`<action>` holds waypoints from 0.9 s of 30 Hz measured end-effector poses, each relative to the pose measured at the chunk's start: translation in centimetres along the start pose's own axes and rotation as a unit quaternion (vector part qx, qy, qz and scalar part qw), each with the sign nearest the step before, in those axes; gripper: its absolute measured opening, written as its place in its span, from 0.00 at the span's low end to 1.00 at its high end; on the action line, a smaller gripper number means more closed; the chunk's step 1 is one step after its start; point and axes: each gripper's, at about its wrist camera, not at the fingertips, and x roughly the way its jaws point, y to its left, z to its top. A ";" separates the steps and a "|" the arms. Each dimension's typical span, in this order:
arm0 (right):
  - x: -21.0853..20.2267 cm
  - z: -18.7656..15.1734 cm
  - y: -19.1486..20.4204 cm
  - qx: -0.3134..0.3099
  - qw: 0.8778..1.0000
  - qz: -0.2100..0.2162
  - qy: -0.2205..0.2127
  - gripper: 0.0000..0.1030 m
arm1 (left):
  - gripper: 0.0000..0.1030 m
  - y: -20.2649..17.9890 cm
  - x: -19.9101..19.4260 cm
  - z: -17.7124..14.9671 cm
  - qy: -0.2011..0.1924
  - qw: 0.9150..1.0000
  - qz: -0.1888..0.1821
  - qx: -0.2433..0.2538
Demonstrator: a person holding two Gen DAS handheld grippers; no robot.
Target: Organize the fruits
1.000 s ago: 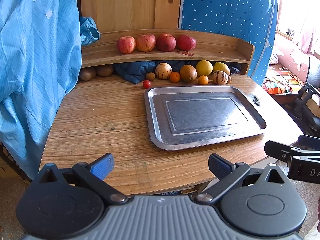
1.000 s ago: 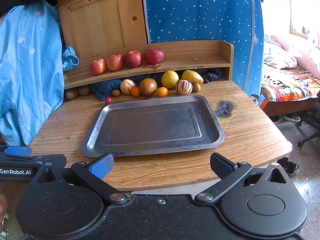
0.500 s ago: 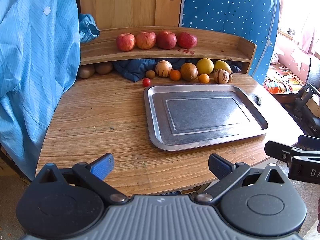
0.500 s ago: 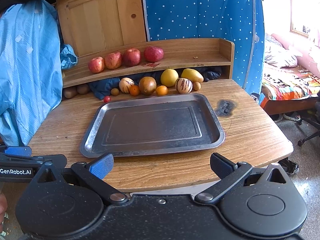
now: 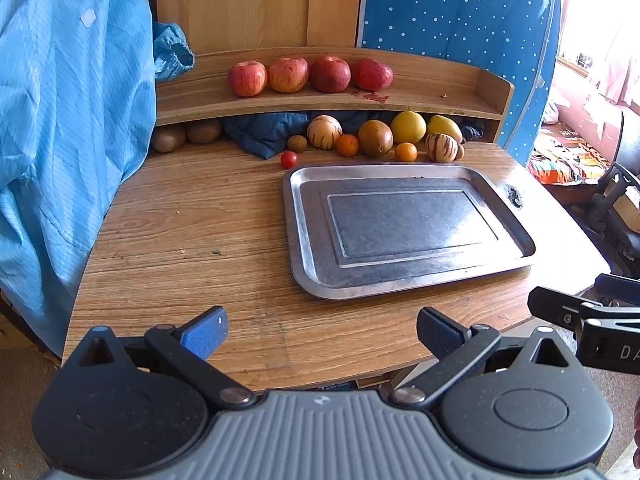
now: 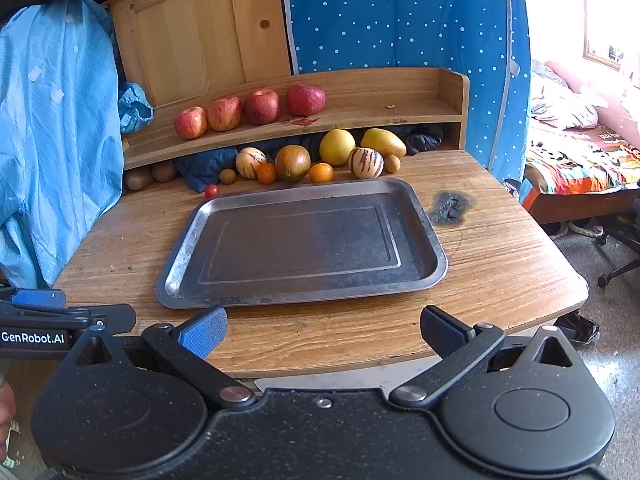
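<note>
Wooden table (image 5: 192,236) bearing a bare metal tray (image 5: 304,240). Four red apples (image 5: 310,74) line the raised shelf (image 5: 432,84); the mixed fruits (image 6: 316,160) sit in a row beneath it, just behind the tray. Left gripper (image 5: 320,330) and right gripper (image 6: 322,328) hover at the near table edge, jaws spread wide, holding nothing.

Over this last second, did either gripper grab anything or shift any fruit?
No. Both the left gripper and right gripper only eased slightly forward toward the table, jaws open and holding nothing. The tray stays bare, and the apples and other fruit have not moved.
</note>
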 end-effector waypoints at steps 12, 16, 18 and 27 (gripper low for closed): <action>1.8 0.1 -1.1 -0.031 0.998 -0.028 0.042 0.99 | 0.99 -1.3 1.6 0.6 0.028 0.999 0.018 -0.004; 2.8 0.4 -2.2 -0.034 0.998 -0.027 0.053 0.99 | 0.99 -1.6 2.4 1.0 0.035 0.999 0.024 -0.011; 3.3 0.6 -2.7 -0.037 0.997 -0.025 0.058 0.99 | 0.99 -2.1 2.9 1.4 0.038 0.999 0.027 -0.015; 6.9 3.7 -6.5 -0.058 0.996 -0.005 0.070 0.99 | 0.99 -4.9 5.9 4.2 0.043 0.997 0.046 -0.041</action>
